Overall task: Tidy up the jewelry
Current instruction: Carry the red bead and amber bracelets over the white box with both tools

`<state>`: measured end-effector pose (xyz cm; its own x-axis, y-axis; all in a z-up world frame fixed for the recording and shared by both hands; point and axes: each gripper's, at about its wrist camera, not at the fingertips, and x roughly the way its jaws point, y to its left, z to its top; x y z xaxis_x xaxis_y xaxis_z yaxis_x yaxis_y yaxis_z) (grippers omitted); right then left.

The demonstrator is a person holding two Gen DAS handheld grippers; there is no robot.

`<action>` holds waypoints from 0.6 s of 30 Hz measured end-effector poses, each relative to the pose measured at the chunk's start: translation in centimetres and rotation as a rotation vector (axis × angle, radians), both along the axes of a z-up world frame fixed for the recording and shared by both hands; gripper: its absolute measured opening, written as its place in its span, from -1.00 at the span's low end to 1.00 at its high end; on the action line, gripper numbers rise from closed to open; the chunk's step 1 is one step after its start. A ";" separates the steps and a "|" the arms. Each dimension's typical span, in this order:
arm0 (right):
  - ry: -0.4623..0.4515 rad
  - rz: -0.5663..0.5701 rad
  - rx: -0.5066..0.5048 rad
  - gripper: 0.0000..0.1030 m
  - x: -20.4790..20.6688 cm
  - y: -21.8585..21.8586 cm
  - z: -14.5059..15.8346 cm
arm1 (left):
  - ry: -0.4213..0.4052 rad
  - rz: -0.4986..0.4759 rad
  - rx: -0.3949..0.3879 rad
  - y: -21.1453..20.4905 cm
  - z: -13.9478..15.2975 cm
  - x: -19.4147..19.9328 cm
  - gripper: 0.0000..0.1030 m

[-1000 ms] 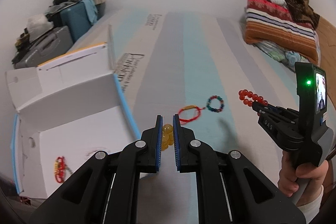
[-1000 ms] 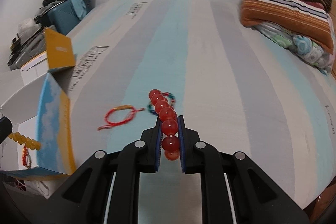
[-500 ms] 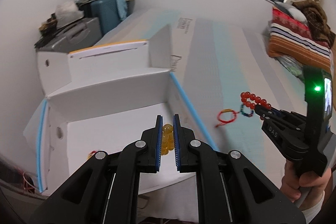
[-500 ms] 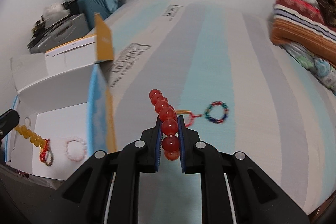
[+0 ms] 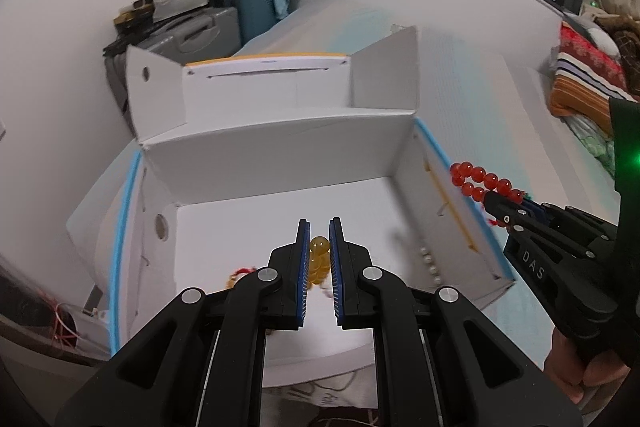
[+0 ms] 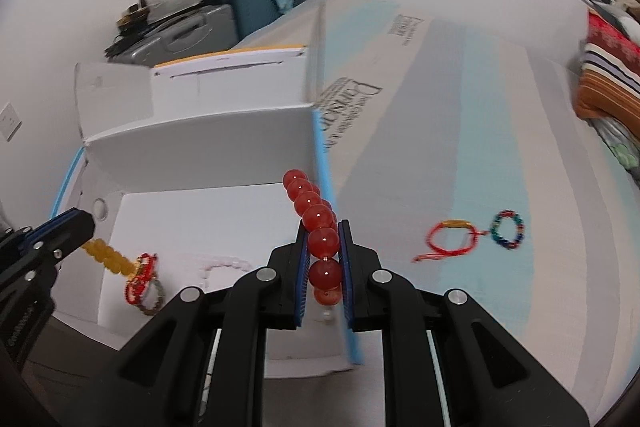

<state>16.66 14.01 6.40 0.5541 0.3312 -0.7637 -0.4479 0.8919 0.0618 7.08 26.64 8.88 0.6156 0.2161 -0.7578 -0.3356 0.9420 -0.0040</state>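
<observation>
An amber bead bracelet [image 5: 319,259] is pinched between the fingers of the left gripper [image 5: 319,247] above the floor of the open white box [image 5: 280,155]. A red bead bracelet [image 6: 316,227] is clamped in the right gripper [image 6: 323,255], level with the box's blue-edged wall. The delivery step is judged to be in hand; next, each bracelet must be lowered inside and released. Two bracelets [image 6: 476,233] are left on the striped bed [image 6: 460,131]. "DAS" is read on the right gripper; the bed's print is blurred.

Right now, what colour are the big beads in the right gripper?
Red beads, clearest in the right wrist view.
</observation>
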 end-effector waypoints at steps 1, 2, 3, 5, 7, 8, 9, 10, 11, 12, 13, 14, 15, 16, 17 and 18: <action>0.005 0.009 -0.004 -0.75 -0.1 0.5 -0.2 | 0.005 0.002 0.003 0.3 -0.2 0.0 -0.82; 0.009 0.018 -0.009 -0.75 -0.2 1.1 -0.4 | 0.010 0.007 0.002 0.7 -0.5 0.0 -0.82; 0.013 0.027 -0.017 -0.75 -0.3 1.7 -0.7 | 0.014 0.010 0.001 0.9 -0.7 0.0 -0.82; 0.031 0.042 -0.026 -0.75 -0.4 2.7 -1.4 | 0.023 0.020 -0.006 1.6 -1.2 -0.1 -0.82; 0.057 0.054 -0.025 -0.75 -0.3 3.4 -2.1 | 0.031 0.026 -0.011 2.1 -1.6 0.0 -0.82; 0.070 0.059 -0.025 -0.75 -0.3 3.8 -2.5 | 0.036 0.030 -0.014 2.4 -1.9 -0.1 -0.82; 0.079 0.066 -0.030 -0.75 -0.3 4.2 -2.9 | 0.041 0.034 -0.015 2.7 -2.2 0.0 -0.82; 0.082 0.069 -0.035 -0.75 -0.3 4.5 -3.1 | 0.043 0.037 -0.017 2.8 -2.3 0.0 -0.82; 0.084 0.071 -0.041 -0.75 -0.3 4.8 -3.3 | 0.047 0.041 -0.019 3.1 -2.6 0.0 -0.82; 0.090 0.074 -0.047 -0.75 -0.3 5.2 -3.7 | 0.050 0.044 -0.021 3.4 -2.8 0.0 -0.82; 0.096 0.076 -0.050 -0.75 -0.3 5.4 -3.9 | 0.053 0.047 -0.023 3.6 -3.0 0.0 -0.82; 0.103 0.080 -0.056 -0.75 -0.3 5.8 -4.3 | 0.056 0.050 -0.024 3.7 -3.2 0.0 -0.82; 0.106 0.081 -0.059 -0.75 -0.3 5.9 -4.5 | 0.061 0.054 -0.024 3.9 -3.4 0.0 -0.82; 0.109 0.083 -0.063 -0.75 -0.3 6.2 -4.7 | 0.065 0.057 -0.024 4.1 -3.7 0.0 -0.82; 0.111 0.085 -0.067 -0.75 -0.3 6.3 -4.9 | 0.069 0.060 -0.026 4.3 -3.9 0.0 -0.82; 0.114 0.087 -0.072 -0.75 -0.2 6.5 -5.2 | 0.076 0.065 -0.028 4.5 -4.2 0.0 -0.82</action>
<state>16.41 20.55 1.23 0.4343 0.3164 -0.8434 -0.5170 0.8543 0.0542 7.10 31.13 4.63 0.5415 0.2317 -0.8082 -0.3967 0.9180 -0.0026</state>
